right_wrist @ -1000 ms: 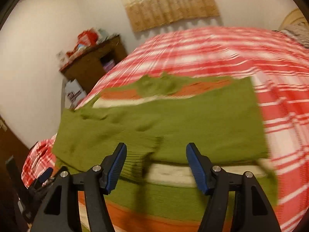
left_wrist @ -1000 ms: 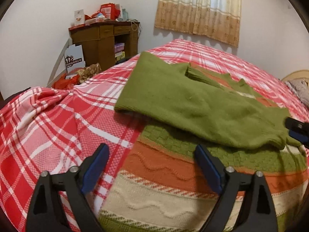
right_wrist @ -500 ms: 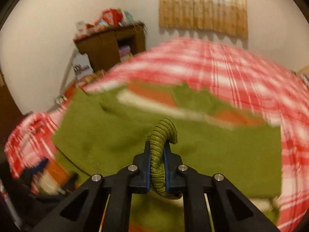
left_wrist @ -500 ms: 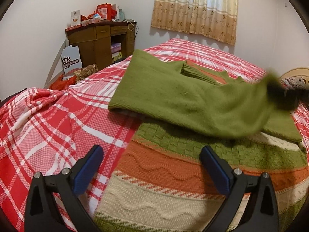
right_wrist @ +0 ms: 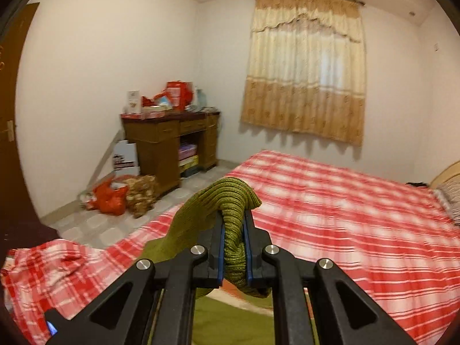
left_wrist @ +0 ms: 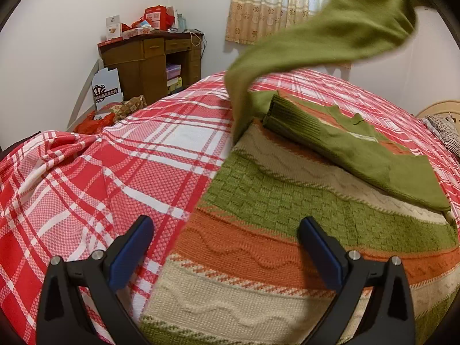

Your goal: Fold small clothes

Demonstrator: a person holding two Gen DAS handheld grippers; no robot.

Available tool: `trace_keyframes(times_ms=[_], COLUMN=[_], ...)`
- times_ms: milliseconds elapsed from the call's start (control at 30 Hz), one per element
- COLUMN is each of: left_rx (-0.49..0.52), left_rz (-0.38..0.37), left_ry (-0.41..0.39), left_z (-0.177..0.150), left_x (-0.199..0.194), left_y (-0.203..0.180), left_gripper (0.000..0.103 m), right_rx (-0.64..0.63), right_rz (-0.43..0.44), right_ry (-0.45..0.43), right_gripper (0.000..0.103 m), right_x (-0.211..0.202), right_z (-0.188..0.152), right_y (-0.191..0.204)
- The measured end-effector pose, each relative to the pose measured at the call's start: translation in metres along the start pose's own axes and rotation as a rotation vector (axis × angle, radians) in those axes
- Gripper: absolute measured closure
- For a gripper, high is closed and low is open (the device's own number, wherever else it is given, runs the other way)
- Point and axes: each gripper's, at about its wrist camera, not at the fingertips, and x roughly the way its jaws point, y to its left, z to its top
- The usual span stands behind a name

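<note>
A striped knit sweater [left_wrist: 287, 230] lies flat on the red-plaid bed [left_wrist: 115, 172].

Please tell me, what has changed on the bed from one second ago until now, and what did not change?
The right gripper, open above the sweater a second ago, shut on the ribbed cuff and lifted it high. The green sleeve, which lay flat across the sweater, now hangs in the air, uncovering the other sleeve. The left gripper stayed open and low over the sweater's hem; the sweater's body still lies on the plaid bedspread.
</note>
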Motion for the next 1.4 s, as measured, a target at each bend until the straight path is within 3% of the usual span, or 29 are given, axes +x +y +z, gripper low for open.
trace_keyframes(times_ms=[167,300,467,500,533,567,600,667,800,833,867,900,1033,1167,1233,1267,1400], left_rx=[0.000,0.001,0.003,0.003,0.003,0.004,0.002,0.002,0.002,0.003,0.003,0.003,0.004,0.005,0.004,0.005,0.005], left_rz=[0.001,0.003,0.008,0.008,0.008,0.008,0.007,0.007,0.008,0.008,0.008,0.008,0.010,0.010,0.010,0.009,0.010], left_ry=[0.000,-0.001,0.000,0.000,0.000,0.000,0.000,-0.001,-0.001,-0.001,-0.001,-0.001,-0.001,-0.001,-0.001,-0.001,-0.001], left_z=[0.000,0.001,0.001,0.001,0.001,0.002,0.001,0.001,0.001,0.001,0.001,0.001,0.001,0.001,0.001,0.001,0.001], left_x=[0.000,0.001,0.001,0.001,0.001,0.001,0.001,0.000,0.001,0.001,0.001,0.001,0.001,0.002,0.002,0.002,0.002], left_y=[-0.001,0.000,-0.001,-0.001,-0.001,-0.001,-0.001,-0.002,-0.002,-0.002,-0.002,-0.002,-0.002,-0.001,-0.001,-0.001,-0.001], left_gripper=[0.000,0.000,0.000,0.000,0.000,0.000,0.000,0.000,0.000,0.000,0.000,0.000,0.000,0.000,0.000,0.000,0.000], right_rx=[0.067,0.110,0.174,0.176,0.173,0.181,0.188,0.179,0.150,0.183,0.205,0.236,0.241,0.235,0.257,0.256,0.240], right_rz=[-0.088,-0.161,-0.154,-0.161,-0.164,-0.176,-0.194,-0.235,-0.526,-0.483,-0.426,-0.325,-0.132,-0.091,-0.091,-0.095,-0.092], right_ry=[0.128,0.311,0.471,0.506,0.497,0.486,0.497,0.499,0.429,0.391,0.377,0.362,0.355,0.438,0.528,0.471,0.507], right_gripper=[0.093,0.093,0.090,0.085,0.082,0.074,0.055,0.032,0.031,0.032,0.041,0.056,0.060,0.060,0.060,0.059,0.059], right_x=[0.014,0.042,0.071,0.078,0.076,0.072,0.071,0.064,0.023,0.010,0.005,-0.001,0.007,0.038,0.059,0.054,0.046], right_z=[-0.050,-0.126,-0.200,-0.213,-0.217,-0.215,-0.212,-0.207,-0.200,-0.198,-0.195,-0.192,-0.186,-0.202,-0.225,-0.228,-0.224], right_y=[-0.058,-0.101,-0.122,-0.124,-0.127,-0.130,-0.134,-0.143,-0.168,-0.171,-0.171,-0.167,-0.136,-0.111,-0.107,-0.107,-0.106])
